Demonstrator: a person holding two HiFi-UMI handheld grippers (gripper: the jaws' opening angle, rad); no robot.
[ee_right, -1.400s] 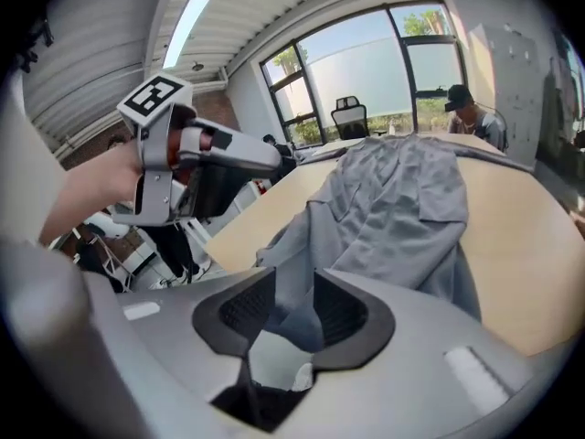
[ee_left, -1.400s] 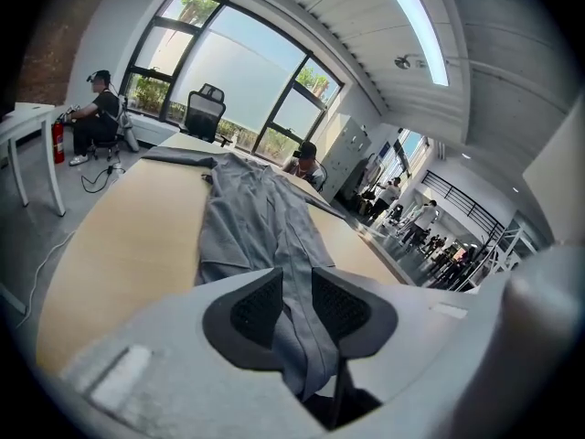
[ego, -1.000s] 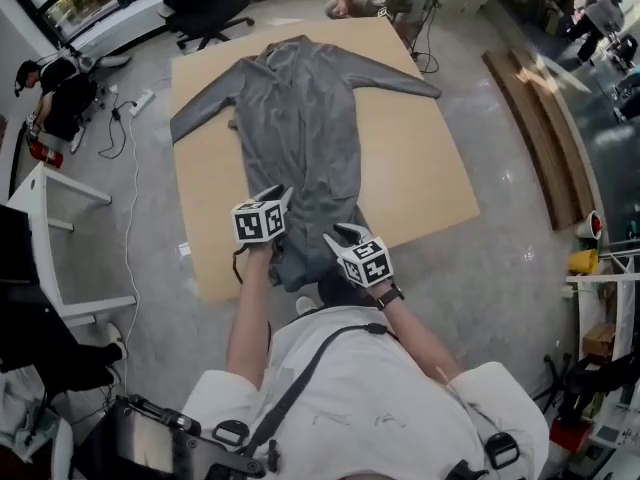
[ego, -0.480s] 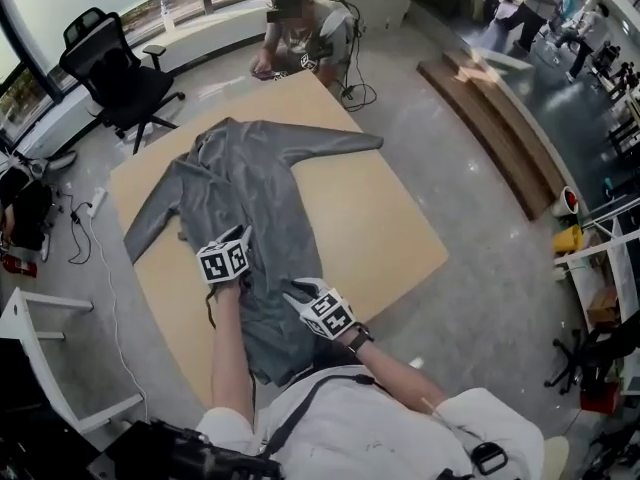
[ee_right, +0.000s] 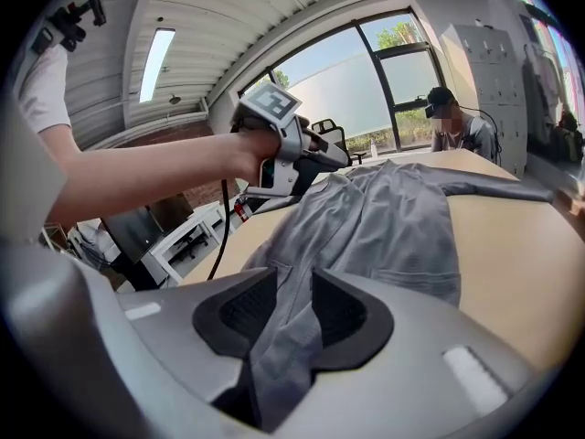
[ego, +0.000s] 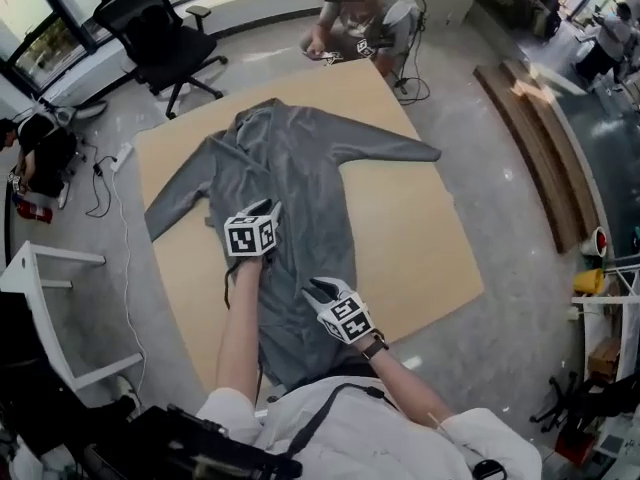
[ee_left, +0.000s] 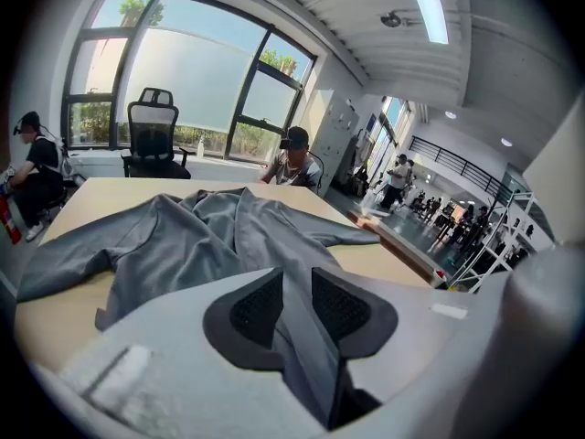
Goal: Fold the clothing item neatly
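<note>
A long grey garment (ego: 300,178) lies spread on a tan board (ego: 420,228), sleeves out to both sides, collar at the far end. My left gripper (ego: 262,208) is over the garment's middle, shut on a fold of grey cloth (ee_left: 306,337) that runs between its pads (ee_left: 256,307). My right gripper (ego: 318,290) is nearer the hem, also shut on a bunched strip of the garment (ee_right: 283,337). In the right gripper view the left gripper (ee_right: 306,154) and a bare forearm (ee_right: 155,172) show ahead, with the garment (ee_right: 393,218) stretching away.
A person (ego: 362,13) crouches at the board's far edge. A black office chair (ego: 150,33) stands at the far left, a white table (ego: 40,308) at the left, wooden planks (ego: 540,138) on the floor at the right. Cables (ego: 110,168) trail on the grey floor.
Both grippers have carried the garment's lower part up toward its middle; the left one has gone farther than the right. The head camera has swung, so the board sits differently in view.
</note>
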